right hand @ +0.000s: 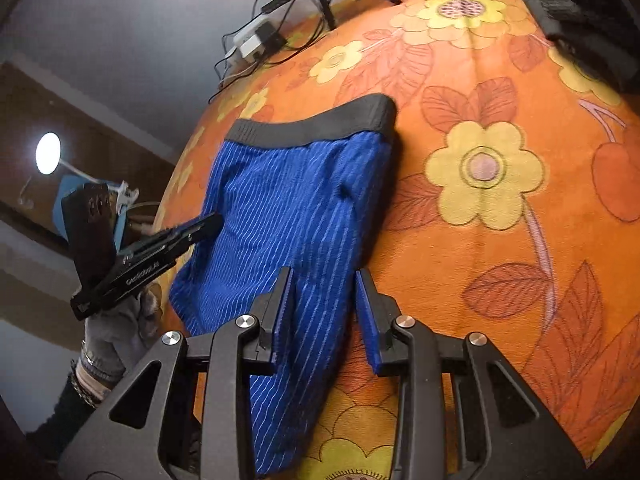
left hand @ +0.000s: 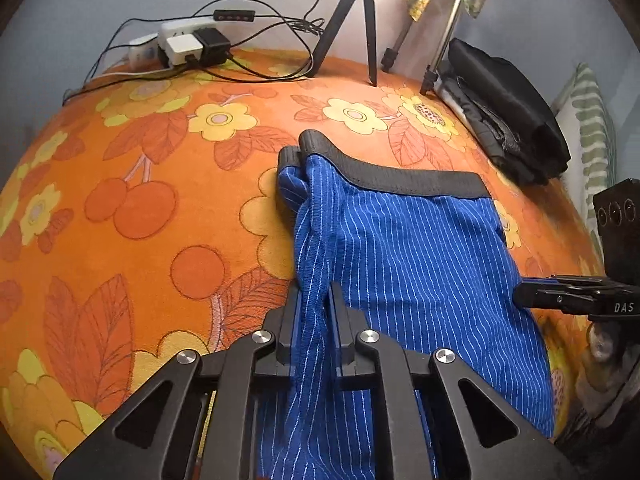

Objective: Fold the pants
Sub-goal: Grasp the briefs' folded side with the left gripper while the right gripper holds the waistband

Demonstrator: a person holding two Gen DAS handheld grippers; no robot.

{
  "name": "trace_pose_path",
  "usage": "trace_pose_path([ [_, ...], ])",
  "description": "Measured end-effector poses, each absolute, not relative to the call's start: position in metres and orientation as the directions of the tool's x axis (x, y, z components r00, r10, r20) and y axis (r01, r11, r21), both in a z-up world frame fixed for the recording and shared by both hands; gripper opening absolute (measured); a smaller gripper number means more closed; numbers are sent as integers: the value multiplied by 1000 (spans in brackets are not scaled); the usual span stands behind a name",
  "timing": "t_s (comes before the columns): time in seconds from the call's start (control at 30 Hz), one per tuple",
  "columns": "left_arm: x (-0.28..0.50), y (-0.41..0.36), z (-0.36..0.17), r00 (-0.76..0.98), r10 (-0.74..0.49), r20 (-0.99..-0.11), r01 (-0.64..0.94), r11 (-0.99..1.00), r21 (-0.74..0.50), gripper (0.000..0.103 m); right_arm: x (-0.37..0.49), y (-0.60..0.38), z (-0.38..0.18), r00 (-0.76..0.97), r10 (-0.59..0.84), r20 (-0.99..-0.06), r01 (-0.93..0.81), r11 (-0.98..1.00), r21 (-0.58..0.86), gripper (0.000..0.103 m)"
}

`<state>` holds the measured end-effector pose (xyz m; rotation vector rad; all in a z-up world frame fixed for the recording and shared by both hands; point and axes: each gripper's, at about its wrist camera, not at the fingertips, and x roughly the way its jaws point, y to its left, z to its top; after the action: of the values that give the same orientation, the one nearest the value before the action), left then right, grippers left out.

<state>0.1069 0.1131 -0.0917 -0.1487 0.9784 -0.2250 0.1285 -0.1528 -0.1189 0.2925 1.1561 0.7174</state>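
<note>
The blue pinstriped cloth pants [left hand: 400,248] are pinched at one edge by the left gripper [left hand: 316,300]. The right gripper [right hand: 324,292] stands apart astride the other edge; it should be clamped before both are lifted evenly.

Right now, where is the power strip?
In the left wrist view, the power strip sits at the orange floral blanket's far left edge, left of the black tripod.

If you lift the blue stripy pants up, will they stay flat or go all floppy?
Probably floppy: the blue pants already bunch into soft folds where the left gripper pinches them. They look thin, so likely light. The dark waistband seems thicker and may hold its shape a little better. On the fuzzy orange blanket they would likely drag rather than slide.
</note>
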Motion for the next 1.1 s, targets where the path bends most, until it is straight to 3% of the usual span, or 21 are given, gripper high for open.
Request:
trace_pose_path([
  [0.13,107,117,-92,531,-285,-798,106,957,-271,5,128,-152,-122,200,666,-718,-361,732,578,28],
  [0.2,107,117,-92,531,-290,-796,103,955,-279,5,128,-150,-123,191,669,-719,-364,728,581,18],
  [0.33,104,117,-85,540,-320,-779,112,944,-310,4,129,-154,-123,183,701,-689,-358,700,617,11],
  [0.7,100,131,-48,609,-454,-650,103,858,-503,4,128,-170,-88,272,742,-612,-398,666,631,9],
  [1.1,75,119,12,688,-509,-517,196,816,-544,4,114,-215,-26,444,758,-478,-419,647,638,9],
])
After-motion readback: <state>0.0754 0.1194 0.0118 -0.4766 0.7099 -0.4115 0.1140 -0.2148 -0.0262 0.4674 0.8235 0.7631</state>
